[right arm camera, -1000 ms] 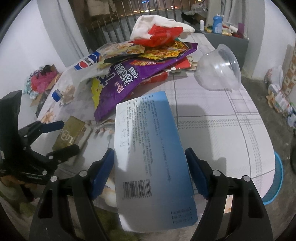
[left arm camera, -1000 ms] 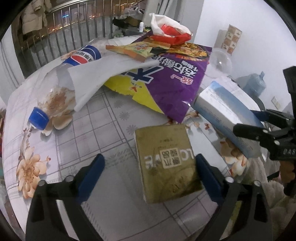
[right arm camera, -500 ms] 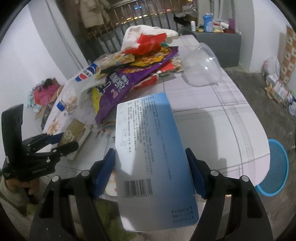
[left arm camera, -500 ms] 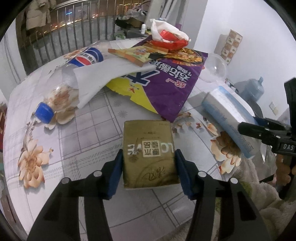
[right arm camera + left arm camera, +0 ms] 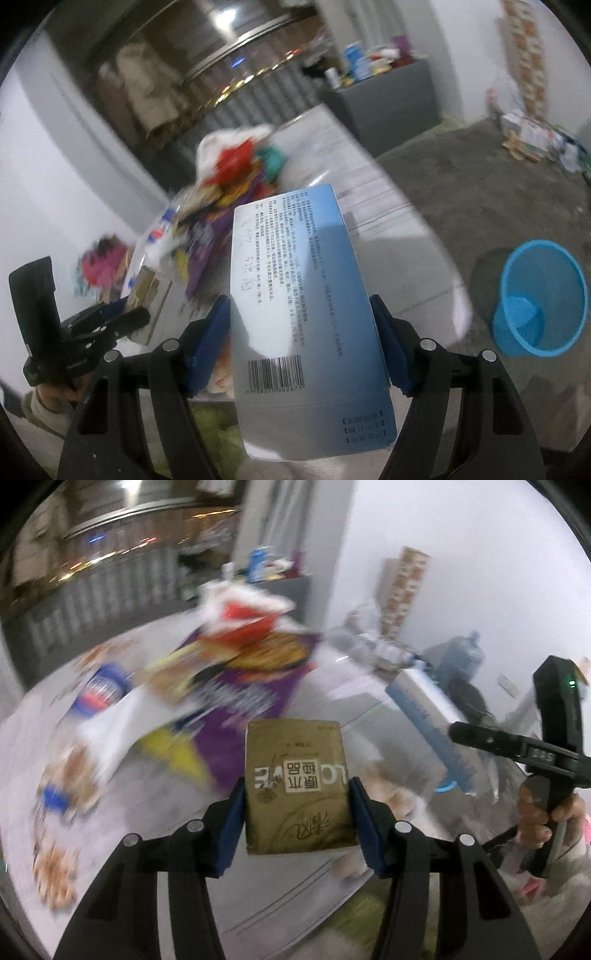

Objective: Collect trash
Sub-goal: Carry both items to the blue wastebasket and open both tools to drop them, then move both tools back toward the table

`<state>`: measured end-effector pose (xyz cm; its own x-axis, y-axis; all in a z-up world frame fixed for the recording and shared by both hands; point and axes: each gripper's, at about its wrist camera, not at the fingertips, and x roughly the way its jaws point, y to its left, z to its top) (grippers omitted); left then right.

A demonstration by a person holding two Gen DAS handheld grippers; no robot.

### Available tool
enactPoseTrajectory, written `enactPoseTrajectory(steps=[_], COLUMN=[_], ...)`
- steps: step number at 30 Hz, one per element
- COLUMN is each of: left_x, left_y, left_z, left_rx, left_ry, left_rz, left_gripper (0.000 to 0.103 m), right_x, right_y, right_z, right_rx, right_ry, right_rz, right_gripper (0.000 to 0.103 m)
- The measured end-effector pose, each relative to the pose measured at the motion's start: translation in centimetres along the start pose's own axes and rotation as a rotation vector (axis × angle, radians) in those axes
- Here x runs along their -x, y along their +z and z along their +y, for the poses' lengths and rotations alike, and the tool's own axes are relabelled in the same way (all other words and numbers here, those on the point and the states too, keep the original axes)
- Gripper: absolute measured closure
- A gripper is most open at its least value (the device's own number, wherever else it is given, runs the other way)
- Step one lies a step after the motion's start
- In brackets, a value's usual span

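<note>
In the left wrist view my left gripper (image 5: 297, 805) is shut on a flat golden-brown packet (image 5: 297, 775) with a white label, lifted off the table. The right wrist view shows my right gripper (image 5: 299, 332) shut on a long blue-and-white box (image 5: 299, 295) with a barcode, held above the table's edge. That blue-and-white box (image 5: 428, 723) and the right gripper's black body (image 5: 554, 738) also appear at the right of the left wrist view, with a hand below. The left gripper (image 5: 125, 314) with the golden packet (image 5: 142, 291) shows at the left of the right wrist view.
A blurred heap of trash (image 5: 236, 664) lies on the table (image 5: 147, 812): a purple snack bag, a red-and-white bag, a cola bottle (image 5: 99, 694). A blue waste basket (image 5: 539, 299) stands on the floor to the right. Boxes and a water jug (image 5: 465, 657) line the wall.
My left gripper closed on the golden packet and lifted it off the table. My right gripper carried the blue box to the right; the blue basket came into its view.
</note>
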<state>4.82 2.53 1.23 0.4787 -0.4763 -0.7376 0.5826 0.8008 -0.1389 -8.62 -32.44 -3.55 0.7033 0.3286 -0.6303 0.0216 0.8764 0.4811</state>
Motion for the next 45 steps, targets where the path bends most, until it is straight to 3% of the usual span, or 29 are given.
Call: enactPoseTrajectory(steps=[5,11,17,19,22,25,30,35,45], left_x=[-4.1,-12.8,-21.7,-24.5,-28.5,-31.7,-32.9,-31.2,-21.7], left_y=[4.6,8.7,11.0,11.8,12.5,13.1,13.8,14.2,14.8], left_z=[-5.5,-13.8,-22.0,-24.3,-27.9,-30.0,-30.6,-29.7,-24.9], left_rx=[-0.121,-0.195,-0.291,-0.326,-0.399,-0.418,-0.352,-0.318,-0.246], left_ry=[-0.153,-0.329,-0.385,-0.37,-0.374,-0.371,-0.381,-0.382,-0.393], left_rz=[0.026,0.18,0.31,0.336,0.341,0.338,0.313,0.273,0.125], left_gripper=[0.05,0.05,0.05,0.05,0.048,0.039,0.031,0.029,0.029], right_x=[4.3,6.0,5.3,4.3,2.7,1.9,1.9,3.0,4.9], right_y=[0.9,0.0,-1.5,-1.5,-1.2,-1.9,-3.2,-3.0,1.9], right_z=[-7.6,-18.1,-27.3,-29.7,-32.9,-35.4,-36.5,-34.1,-24.4], right_rx=[-0.215,-0.545,-0.805,-0.864,-0.935,-1.006,-1.063,-0.99,-0.593], right_ry=[-0.093,-0.157,-0.18,-0.176,-0.194,-0.241,-0.265,-0.331,-0.505], right_rz=[-0.11,-0.137,-0.138,-0.134,-0.132,-0.129,-0.137,-0.175,-0.253], right_gripper=[0.033,0.033,0.033,0.032,0.029,0.019,0.019,0.019,0.018])
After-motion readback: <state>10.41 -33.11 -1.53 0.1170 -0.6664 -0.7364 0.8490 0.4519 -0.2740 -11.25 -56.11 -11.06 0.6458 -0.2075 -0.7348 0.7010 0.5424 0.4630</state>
